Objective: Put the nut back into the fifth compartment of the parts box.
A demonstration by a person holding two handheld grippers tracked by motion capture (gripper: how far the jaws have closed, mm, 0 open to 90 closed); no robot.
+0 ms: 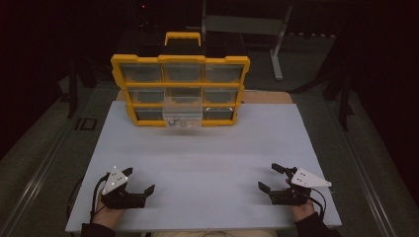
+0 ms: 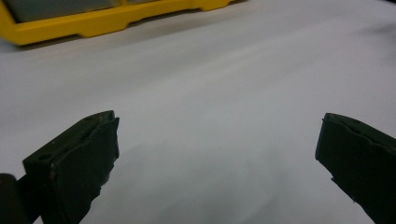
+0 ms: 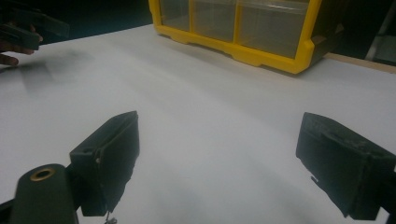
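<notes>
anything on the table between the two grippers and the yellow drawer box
Nothing: in the high view the white table top is bare from the left gripper and right gripper up to the yellow drawer box, whose middle bottom drawer is pulled out.

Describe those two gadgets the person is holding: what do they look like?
Each hand holds a black two-jaw tool. The left gripper and the right gripper both have blocky black jaws with rough-edged pads. Each carries a pale grey three-cornered plate on top, the left one dotted with small bright spots. Thin black cables trail back towards the person's dark sleeves.
</notes>
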